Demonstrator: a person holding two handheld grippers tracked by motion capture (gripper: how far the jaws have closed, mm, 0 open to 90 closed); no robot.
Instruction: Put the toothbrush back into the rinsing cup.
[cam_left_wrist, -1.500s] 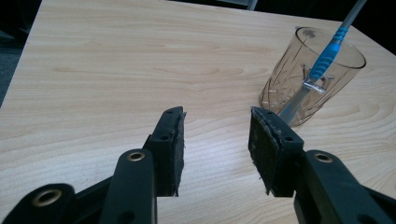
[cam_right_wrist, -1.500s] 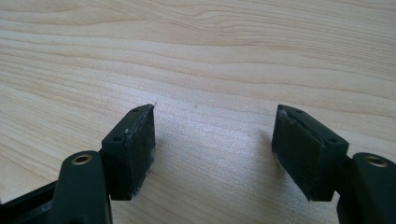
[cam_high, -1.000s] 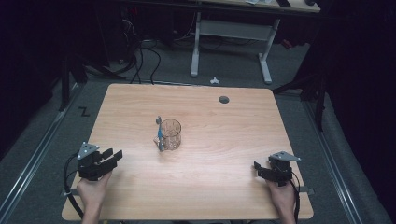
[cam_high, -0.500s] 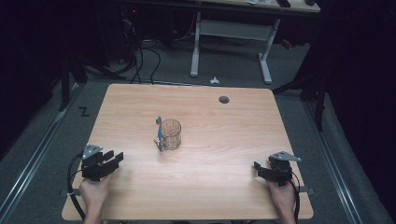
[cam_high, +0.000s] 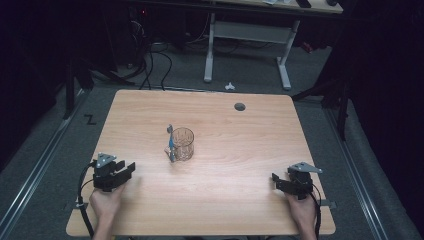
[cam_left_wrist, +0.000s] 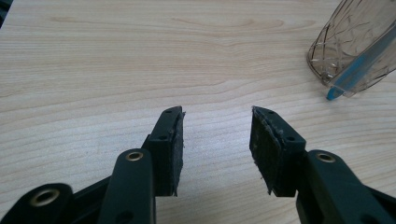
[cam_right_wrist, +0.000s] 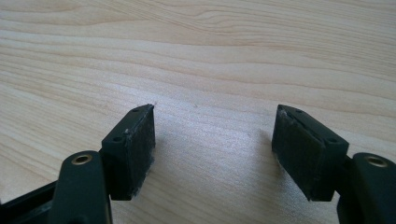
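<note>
A clear patterned glass cup (cam_high: 183, 143) stands upright near the middle of the wooden table (cam_high: 240, 150), with a blue toothbrush (cam_high: 171, 142) leaning against its left side. The left gripper view catches the cup (cam_left_wrist: 355, 46) and the blue toothbrush handle (cam_left_wrist: 359, 65) at the upper right. My left gripper (cam_high: 127, 171) rests near the table's front left, held by a hand, open (cam_left_wrist: 217, 135) with nothing between its pads. My right gripper (cam_high: 276, 181) sits at the front right, open (cam_right_wrist: 215, 140) over bare wood.
A small dark round hole (cam_high: 240, 106) marks the table's far right area. Beyond the far edge stand a white desk frame (cam_high: 247, 45) and cables on the grey floor. A dark rail runs along the floor on the left.
My left gripper has shifted slightly toward the table's front edge. The right gripper, the cup and the toothbrush have kept still.
</note>
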